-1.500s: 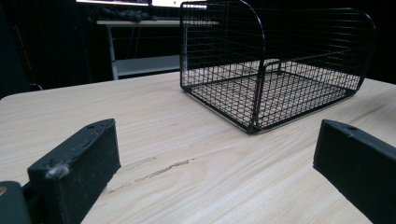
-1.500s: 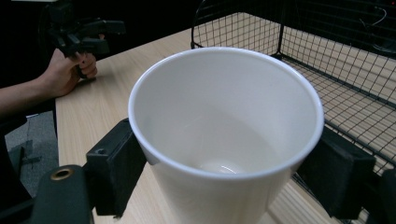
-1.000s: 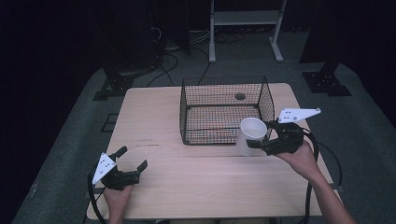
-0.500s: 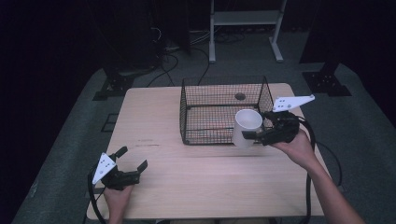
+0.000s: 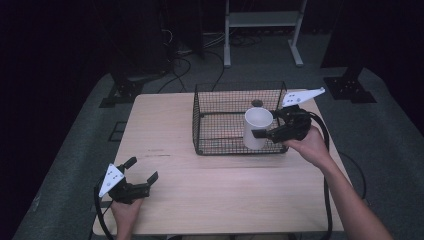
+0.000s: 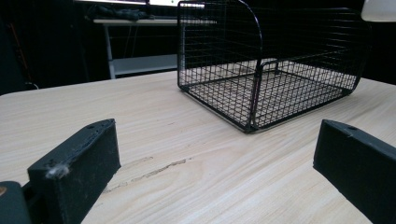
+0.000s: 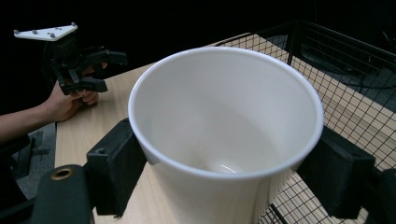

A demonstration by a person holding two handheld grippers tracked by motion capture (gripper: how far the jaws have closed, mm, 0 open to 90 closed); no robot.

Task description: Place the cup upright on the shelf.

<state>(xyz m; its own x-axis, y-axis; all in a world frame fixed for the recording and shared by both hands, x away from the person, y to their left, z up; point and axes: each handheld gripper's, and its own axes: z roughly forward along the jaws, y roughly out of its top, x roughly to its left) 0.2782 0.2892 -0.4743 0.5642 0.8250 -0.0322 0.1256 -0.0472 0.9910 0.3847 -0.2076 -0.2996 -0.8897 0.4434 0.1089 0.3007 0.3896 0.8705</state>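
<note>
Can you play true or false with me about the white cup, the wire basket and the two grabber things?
1. The right gripper is squeezing the white cup from both sides. True.
2. The cup is full of juice. False: the right gripper view shows it empty inside.
3. The left gripper is open and holds nothing. True.
4. The wire basket is lying on the floor. False: it stands on the wooden table.
5. The left gripper is touching the basket. False: it is near the table's front left corner, well apart from it.
</note>
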